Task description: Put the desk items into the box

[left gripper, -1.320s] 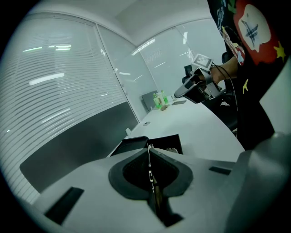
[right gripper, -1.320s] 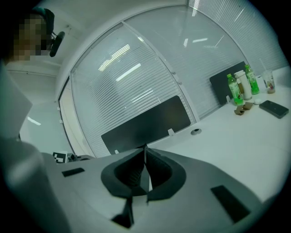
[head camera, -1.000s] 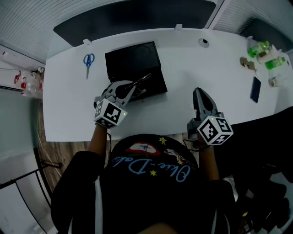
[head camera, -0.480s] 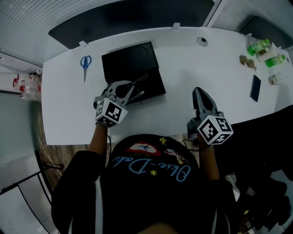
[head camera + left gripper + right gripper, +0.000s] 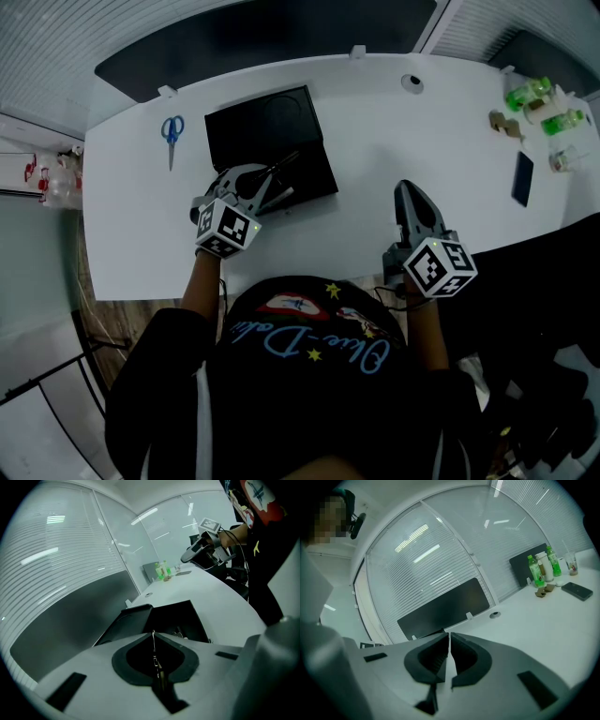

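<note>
An open black box [image 5: 265, 131] lies on the white desk [image 5: 422, 141], and it shows ahead in the left gripper view as the box [image 5: 176, 618]. My left gripper [image 5: 268, 186] hovers at the box's near edge, shut on a thin dark pen [image 5: 289, 161] that points out over the box. Seen along the jaws, the pen [image 5: 157, 668] sits clamped in the left gripper [image 5: 153, 633]. Blue scissors [image 5: 172, 132] lie left of the box. My right gripper [image 5: 406, 190] rests over the desk's front right, shut and empty, as the right gripper [image 5: 449, 634] also shows.
Green bottles [image 5: 537, 101] and small items stand at the desk's far right, with a dark phone [image 5: 522, 180] nearby. A round cable hole [image 5: 412, 83] is at the back edge. The right gripper view shows the bottles [image 5: 540, 568] and the phone [image 5: 577, 591].
My left gripper has sunk a little toward the box with the pen still in it. The right gripper has stayed put.
</note>
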Demonstrator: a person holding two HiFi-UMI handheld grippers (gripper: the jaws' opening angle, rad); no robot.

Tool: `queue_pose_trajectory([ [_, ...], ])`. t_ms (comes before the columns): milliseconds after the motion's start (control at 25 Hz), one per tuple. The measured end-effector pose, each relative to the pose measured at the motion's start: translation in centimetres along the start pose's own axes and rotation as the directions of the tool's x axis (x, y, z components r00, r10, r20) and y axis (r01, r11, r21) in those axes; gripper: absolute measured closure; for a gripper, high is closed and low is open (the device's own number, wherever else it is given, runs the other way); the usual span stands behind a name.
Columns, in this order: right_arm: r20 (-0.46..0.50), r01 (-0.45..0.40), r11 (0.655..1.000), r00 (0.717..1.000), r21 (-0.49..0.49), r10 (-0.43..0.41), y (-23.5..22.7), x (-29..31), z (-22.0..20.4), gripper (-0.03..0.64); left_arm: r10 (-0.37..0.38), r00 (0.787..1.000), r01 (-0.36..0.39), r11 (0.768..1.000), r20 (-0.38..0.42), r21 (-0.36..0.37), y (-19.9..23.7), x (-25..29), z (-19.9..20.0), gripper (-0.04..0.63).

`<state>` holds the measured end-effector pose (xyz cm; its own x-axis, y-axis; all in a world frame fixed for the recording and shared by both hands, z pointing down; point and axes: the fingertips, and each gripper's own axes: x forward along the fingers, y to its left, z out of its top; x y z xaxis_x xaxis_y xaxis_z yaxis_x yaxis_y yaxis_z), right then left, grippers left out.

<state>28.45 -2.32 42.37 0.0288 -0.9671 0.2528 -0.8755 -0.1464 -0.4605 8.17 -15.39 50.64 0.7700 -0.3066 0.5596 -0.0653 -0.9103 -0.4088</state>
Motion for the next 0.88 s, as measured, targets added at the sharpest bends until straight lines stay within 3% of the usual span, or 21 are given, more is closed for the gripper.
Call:
queue_pose_trajectory([
  [240,0.003,0.004,1.000,1.000,0.000,-0.004,0.0,-0.1,0.0,0.595,-0.011,1.000,0.012,1.000,-0.028,0.013,-0.2,0.3,-0.8,0.580],
  [880,0.005,0.003,1.000,1.000,-0.001,-0.003,0.3,-0.1,0.0,0.595,-0.014,1.000,0.013,0.999,-0.014,-0.046,0.0,0.2,-1.3,0.578],
])
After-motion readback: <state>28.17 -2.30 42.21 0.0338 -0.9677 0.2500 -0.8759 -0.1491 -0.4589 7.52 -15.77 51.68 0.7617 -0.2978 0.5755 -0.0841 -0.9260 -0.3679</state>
